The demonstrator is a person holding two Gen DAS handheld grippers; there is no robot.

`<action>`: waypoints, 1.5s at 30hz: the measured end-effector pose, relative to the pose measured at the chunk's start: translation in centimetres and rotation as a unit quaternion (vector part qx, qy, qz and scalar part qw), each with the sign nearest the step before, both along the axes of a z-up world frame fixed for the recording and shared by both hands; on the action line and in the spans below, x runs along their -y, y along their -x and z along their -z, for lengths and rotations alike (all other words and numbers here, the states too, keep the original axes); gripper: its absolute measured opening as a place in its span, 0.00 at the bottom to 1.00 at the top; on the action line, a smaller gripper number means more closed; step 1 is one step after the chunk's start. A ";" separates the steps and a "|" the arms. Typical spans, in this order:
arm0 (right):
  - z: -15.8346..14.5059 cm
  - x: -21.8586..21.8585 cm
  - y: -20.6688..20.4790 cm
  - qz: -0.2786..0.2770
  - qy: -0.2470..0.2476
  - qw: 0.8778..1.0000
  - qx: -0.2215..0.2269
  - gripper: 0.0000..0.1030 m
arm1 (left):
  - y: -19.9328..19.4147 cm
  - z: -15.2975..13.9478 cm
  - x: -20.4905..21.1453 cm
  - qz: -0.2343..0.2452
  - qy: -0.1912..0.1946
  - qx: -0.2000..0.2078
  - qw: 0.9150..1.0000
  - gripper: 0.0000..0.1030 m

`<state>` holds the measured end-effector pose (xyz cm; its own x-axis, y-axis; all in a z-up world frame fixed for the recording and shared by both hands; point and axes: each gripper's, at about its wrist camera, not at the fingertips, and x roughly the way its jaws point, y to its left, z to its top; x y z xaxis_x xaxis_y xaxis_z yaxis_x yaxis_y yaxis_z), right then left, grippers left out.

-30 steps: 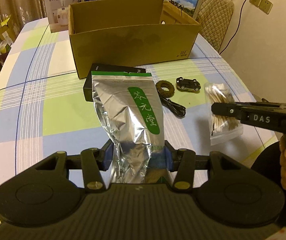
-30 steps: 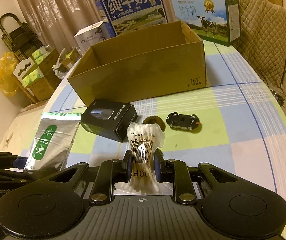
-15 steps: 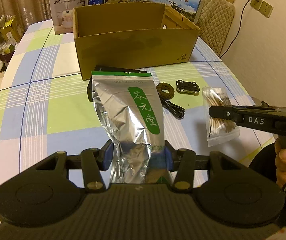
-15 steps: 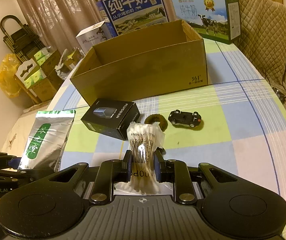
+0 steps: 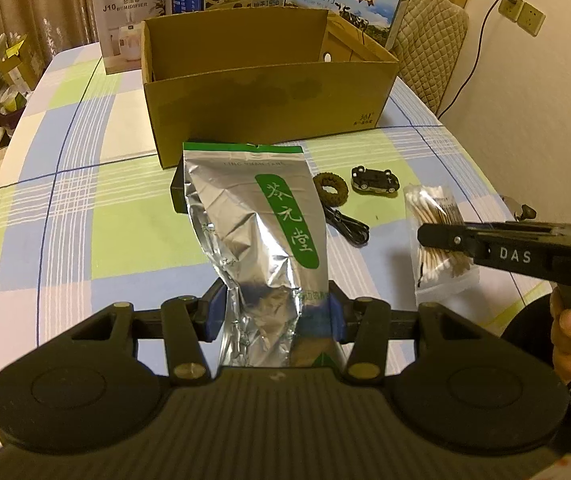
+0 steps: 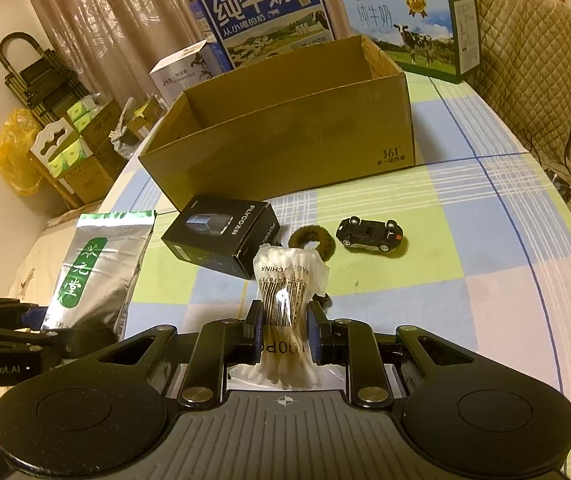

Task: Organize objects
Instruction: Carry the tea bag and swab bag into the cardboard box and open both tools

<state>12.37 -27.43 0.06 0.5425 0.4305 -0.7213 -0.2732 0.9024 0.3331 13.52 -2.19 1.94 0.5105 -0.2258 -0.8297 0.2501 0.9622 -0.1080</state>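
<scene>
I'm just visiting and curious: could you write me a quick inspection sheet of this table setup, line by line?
Surface: checked tablecloth.
Job's things: open cardboard box; black carton, brown ring, toy car on cloth.
Clutter: milk cartons, humidifier box behind.
Grippers: left gripper shut on foil pouch; right gripper shut on cotton swab bag.
Cables: black cord by ring.
Surroundings: curtains, quilted chair.

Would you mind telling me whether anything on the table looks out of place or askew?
Only the toy car: it lies upside down, wheels up, beside the brown ring. Nothing looks spilled or damaged, and the cardboard box stands upright.
</scene>
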 end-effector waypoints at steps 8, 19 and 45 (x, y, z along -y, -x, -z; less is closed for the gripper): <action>-1.0 0.1 -1.8 -0.002 0.002 1.000 -0.001 0.18 | -2.8 -1.2 -0.1 0.008 0.001 0.006 1.000 0.43; -5.8 -1.2 -9.7 -0.016 0.018 0.999 0.044 0.18 | -12.2 -5.3 -0.9 0.018 -0.006 0.027 0.999 0.43; -7.3 -4.4 -26.3 -0.001 0.029 0.998 0.060 0.18 | -27.9 -7.1 -0.2 -0.004 -0.026 0.058 0.998 0.43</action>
